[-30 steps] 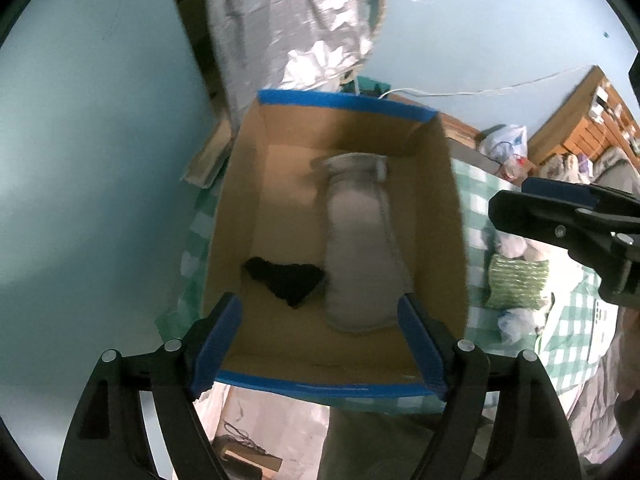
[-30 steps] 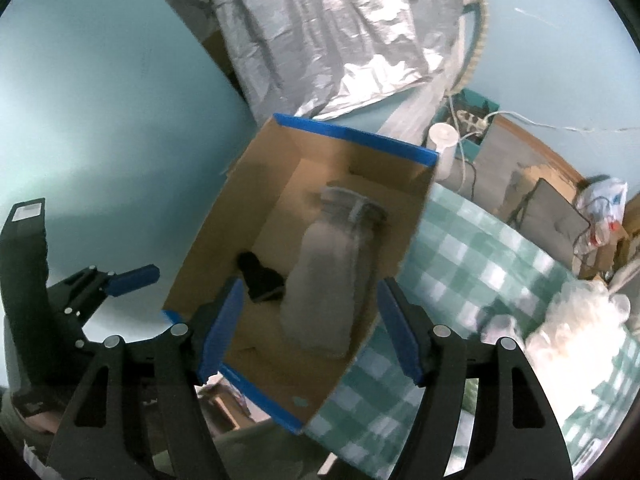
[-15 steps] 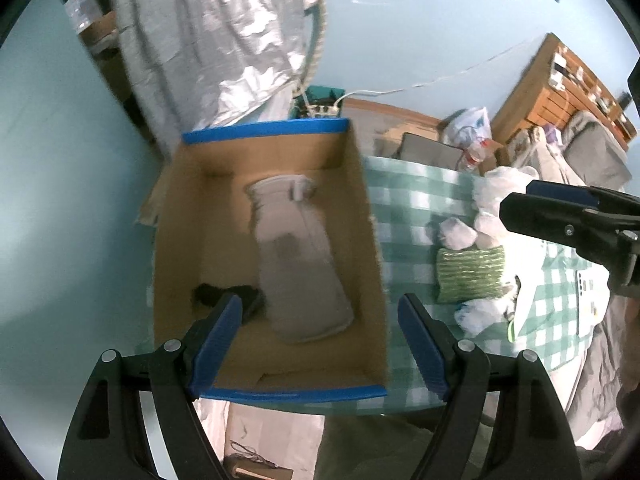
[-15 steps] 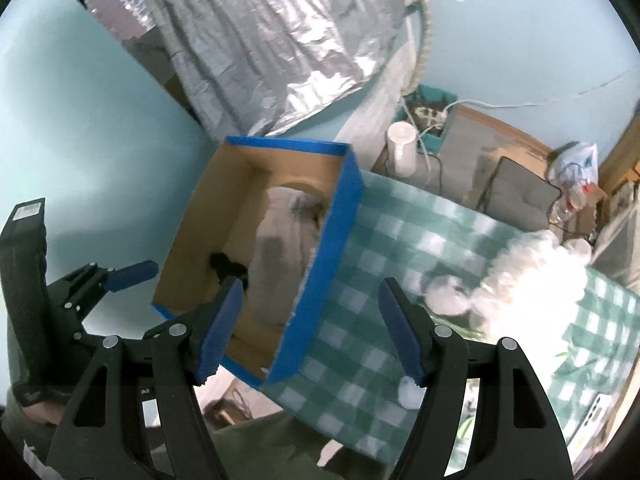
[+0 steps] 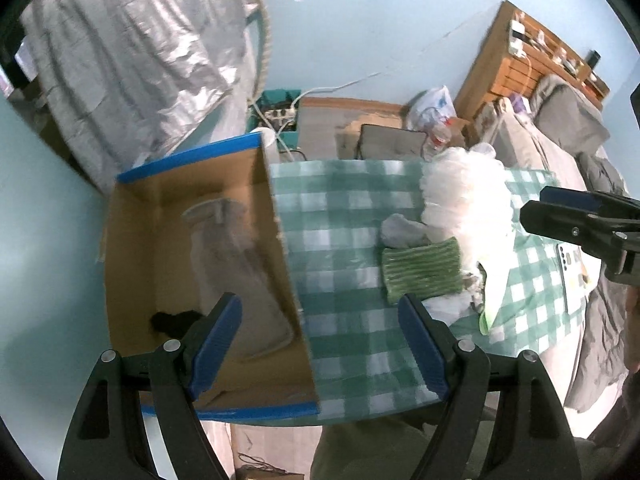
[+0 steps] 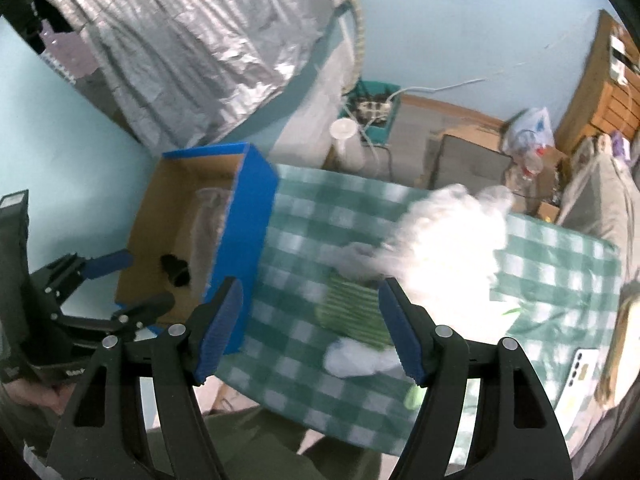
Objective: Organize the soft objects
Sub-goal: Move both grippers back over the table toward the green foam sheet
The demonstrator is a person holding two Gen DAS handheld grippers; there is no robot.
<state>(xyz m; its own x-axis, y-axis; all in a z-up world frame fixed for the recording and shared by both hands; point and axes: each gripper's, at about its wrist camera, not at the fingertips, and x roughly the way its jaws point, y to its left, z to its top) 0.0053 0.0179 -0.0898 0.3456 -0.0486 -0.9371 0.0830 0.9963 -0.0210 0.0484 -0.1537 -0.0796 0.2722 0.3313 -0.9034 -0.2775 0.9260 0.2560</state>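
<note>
Left wrist | checked tablecloth (image 5: 340,216), blue wall (image 5: 360,20) | both grippers wide, empty

Counter (image 5: 340,240) carries a green-and-white checked cloth. At its left end sits an open cardboard box (image 5: 280,264) with blue tape on the rim. Mid-counter lies a green ribbed cloth (image 5: 420,272), flat, touching a big white fluffy pile (image 5: 464,200) on its far right side (overexposed, detail lost). A small pale bundle (image 5: 400,232) sits just behind the green cloth, another white one (image 6: 352,360) just in front. A phone (image 6: 580,372) lies flat near the right end, apart from the pile.
</note>
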